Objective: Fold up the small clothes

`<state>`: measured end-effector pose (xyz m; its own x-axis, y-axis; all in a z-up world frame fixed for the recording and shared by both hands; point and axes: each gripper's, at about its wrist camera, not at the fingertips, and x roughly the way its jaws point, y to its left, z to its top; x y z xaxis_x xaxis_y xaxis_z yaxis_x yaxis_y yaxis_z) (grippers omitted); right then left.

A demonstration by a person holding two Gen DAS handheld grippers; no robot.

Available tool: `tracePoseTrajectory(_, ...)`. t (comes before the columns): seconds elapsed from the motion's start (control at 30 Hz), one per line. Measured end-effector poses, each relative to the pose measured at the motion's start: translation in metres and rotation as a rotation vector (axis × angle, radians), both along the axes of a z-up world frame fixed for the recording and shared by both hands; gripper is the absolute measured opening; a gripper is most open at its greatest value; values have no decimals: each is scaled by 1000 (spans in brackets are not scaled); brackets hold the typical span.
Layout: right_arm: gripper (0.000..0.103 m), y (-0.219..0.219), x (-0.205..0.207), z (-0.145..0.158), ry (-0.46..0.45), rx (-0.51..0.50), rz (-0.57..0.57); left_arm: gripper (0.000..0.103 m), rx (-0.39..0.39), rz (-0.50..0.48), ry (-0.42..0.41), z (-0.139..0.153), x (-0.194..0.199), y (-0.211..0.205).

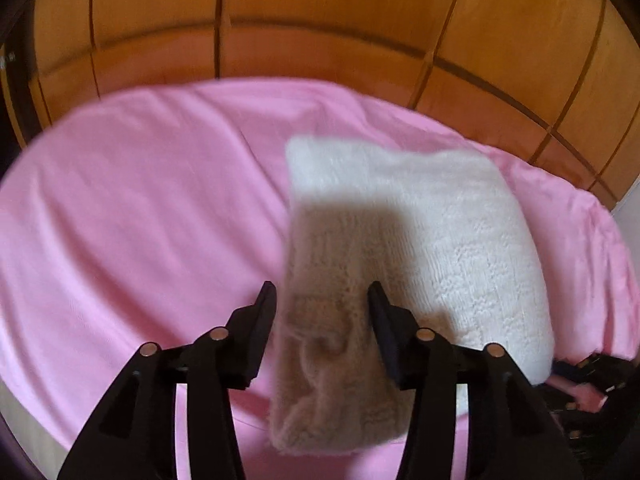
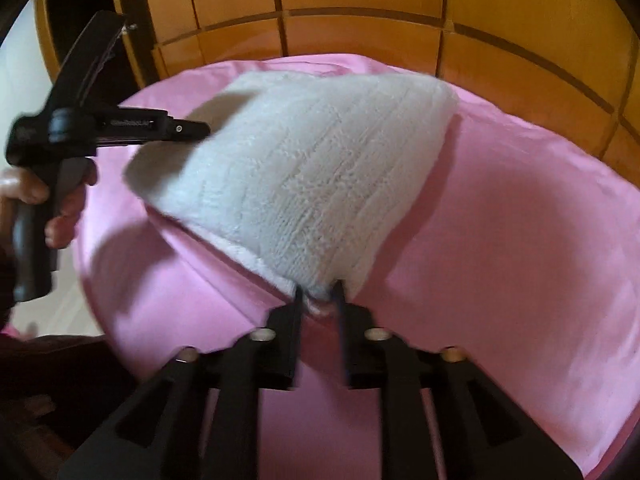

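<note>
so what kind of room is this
Probably a bedroom: a pink sheet covers what looks like a bed, orange-brown panelled wooden doors, likely a wardrobe, stand behind it, and a white knitted garment lies on the sheet.

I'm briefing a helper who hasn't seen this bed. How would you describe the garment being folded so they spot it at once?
Start at the wooden panelled wall and look down to the pink sheet spread across the bed. Lying on it is the white knitted garment, thick and fuzzy with ribbed rows. It is the only pale, textured thing on the smooth pink, and the right gripper has one of its corners between its fingers.
</note>
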<state>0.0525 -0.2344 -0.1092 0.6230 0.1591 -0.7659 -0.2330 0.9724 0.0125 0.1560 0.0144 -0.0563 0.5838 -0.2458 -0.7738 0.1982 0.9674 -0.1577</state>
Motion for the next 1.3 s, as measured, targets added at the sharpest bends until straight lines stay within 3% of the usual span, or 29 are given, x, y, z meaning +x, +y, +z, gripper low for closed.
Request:
tracePoseTrajectory(0.07, 49, -9, -3, 19, -26, 36, -17, 51, 25, 13, -37, 8, -3, 1)
tracePoseTrajectory(0.2, 52, -11, 17, 46, -95, 58, -47, 57, 63, 12, -94, 19, -10, 0)
tracePoseTrajectory(0.37, 52, 5, 68, 56, -124, 69, -90, 60, 70, 1, -98, 22, -8, -5)
tracePoseTrajectory(0.63, 52, 21, 123, 28, -63, 45, -131, 60, 93, -6, -86, 11, -3, -7)
tracePoseTrajectory(0.77, 52, 21, 128, 2, -42, 18, -141, 60, 95, -2, -45, -3, 4, -8)
tracePoseTrajectory(0.93, 52, 18, 125, 6, -52, 31, -135, 62, 86, -1, -35, -5, 4, -7)
tracePoseTrajectory(1.0, 54, 15, 124, 12, -55, 58, -126, 71, 83, 4, -38, -5, 4, -5)
tracePoseTrajectory(1.07, 72, 5, 120, 23, -57, 124, -130, 73, 77, 9, -34, -6, 5, -3)
tracePoseTrajectory(1.13, 81, -7, 119, 30, -71, 175, -159, 75, 73, 11, -27, -9, 7, 0)
tracePoseTrajectory(1.3, 85, -44, 119, 22, -22, 331, -215, 76, 68, 2, -23, -15, 12, 1)
